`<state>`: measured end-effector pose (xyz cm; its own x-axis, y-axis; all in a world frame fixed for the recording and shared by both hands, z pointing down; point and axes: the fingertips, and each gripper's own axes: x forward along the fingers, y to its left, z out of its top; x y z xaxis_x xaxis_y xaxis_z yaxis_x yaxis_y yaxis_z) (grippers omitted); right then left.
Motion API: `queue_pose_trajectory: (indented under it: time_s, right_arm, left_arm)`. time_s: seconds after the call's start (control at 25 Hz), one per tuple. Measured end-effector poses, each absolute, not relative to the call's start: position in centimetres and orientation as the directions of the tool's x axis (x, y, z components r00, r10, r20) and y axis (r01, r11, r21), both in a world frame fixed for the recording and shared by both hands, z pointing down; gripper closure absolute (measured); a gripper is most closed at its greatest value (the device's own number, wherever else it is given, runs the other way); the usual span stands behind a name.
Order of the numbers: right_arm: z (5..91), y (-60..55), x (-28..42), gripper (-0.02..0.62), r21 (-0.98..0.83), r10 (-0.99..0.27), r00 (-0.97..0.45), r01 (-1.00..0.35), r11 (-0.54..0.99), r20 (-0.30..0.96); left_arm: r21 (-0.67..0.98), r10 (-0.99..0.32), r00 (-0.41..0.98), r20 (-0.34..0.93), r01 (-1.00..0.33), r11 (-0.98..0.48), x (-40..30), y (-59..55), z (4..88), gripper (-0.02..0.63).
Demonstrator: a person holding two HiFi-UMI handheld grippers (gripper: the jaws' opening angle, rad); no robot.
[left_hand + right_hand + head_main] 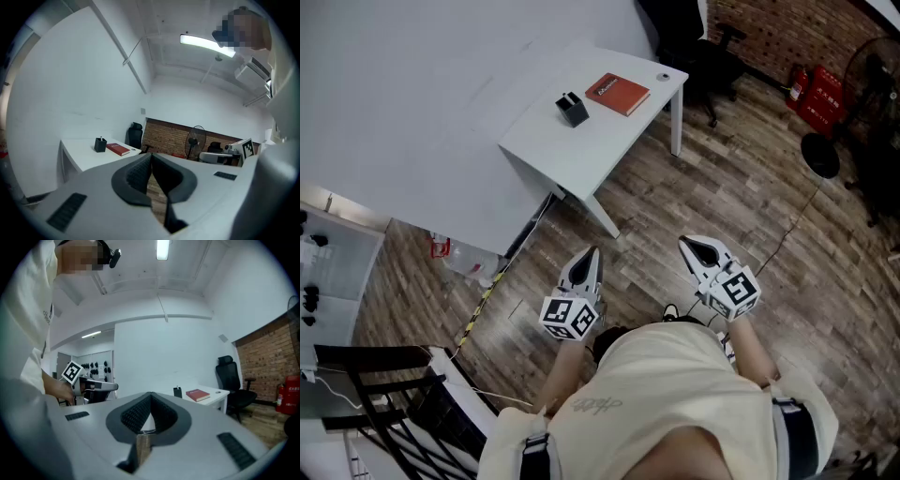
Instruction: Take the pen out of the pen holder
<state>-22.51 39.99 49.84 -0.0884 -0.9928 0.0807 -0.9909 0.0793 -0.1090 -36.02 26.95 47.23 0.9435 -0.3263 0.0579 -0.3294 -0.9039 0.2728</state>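
A black pen holder (pixel 573 109) stands on a white table (pixel 581 155), beside a red book (pixel 617 94). Both grippers are held level over the wood floor, well short of the table. My left gripper (pixel 592 254) is shut with nothing in it. My right gripper (pixel 688 246) is also shut and empty. The left gripper view has the pen holder (pixel 100 145) far off at the left, a pen tip (pixel 101 138) poking out of it, and the book (pixel 117 149) next to it. From the right gripper, the holder (pixel 177 392) and book (pixel 198 394) lie just right of the jaws.
A black office chair (pixel 705 47) stands behind the table, with a floor fan (pixel 868 70) and red fire extinguishers (pixel 814 94) at the right. A yellow-black cable (pixel 483 302) runs along the floor near the wall. Black chair frames (pixel 384 394) sit at lower left.
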Motion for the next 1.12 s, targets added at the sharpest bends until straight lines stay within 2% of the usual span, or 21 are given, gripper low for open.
queue_pose_trajectory:
  time_s: [0.24,0.4,0.64,0.8,1.12]
  right_arm:
    - [49.7,39.7,-20.7,0.589,-0.135,-0.992,-0.103,-0.986,0.092,0.075]
    - [50.4,38.8,-20.0,0.589,-0.108,-0.983,-0.149,-0.985,0.138,0.105]
    - [53.1,36.8,-18.6,0.589,-0.167,-0.979,-0.139,-0.980,0.113,0.152]
    - [54.3,32.8,-16.7,0.589,-0.226,-0.970,-0.159,-0.967,0.115,0.184]
    - [51.1,24.1,-12.6,0.589,-0.167,-0.968,-0.164,-0.977,0.132,0.192]
  left_arm:
    - [0.283,-0.337,0.938,0.081,-0.346,-0.895,-34.4,26.7,47.6,0.588]
    - [0.297,-0.341,0.934,0.110,-0.358,-0.885,-33.3,26.3,48.5,0.588]
    - [0.319,-0.296,0.940,0.170,-0.336,-0.886,-30.7,24.3,51.0,0.588]
    - [0.310,-0.291,0.945,0.148,-0.324,-0.894,-27.6,19.7,51.7,0.588]
    - [0.359,-0.290,0.952,0.101,-0.307,-0.882,-22.1,10.9,52.3,0.588]
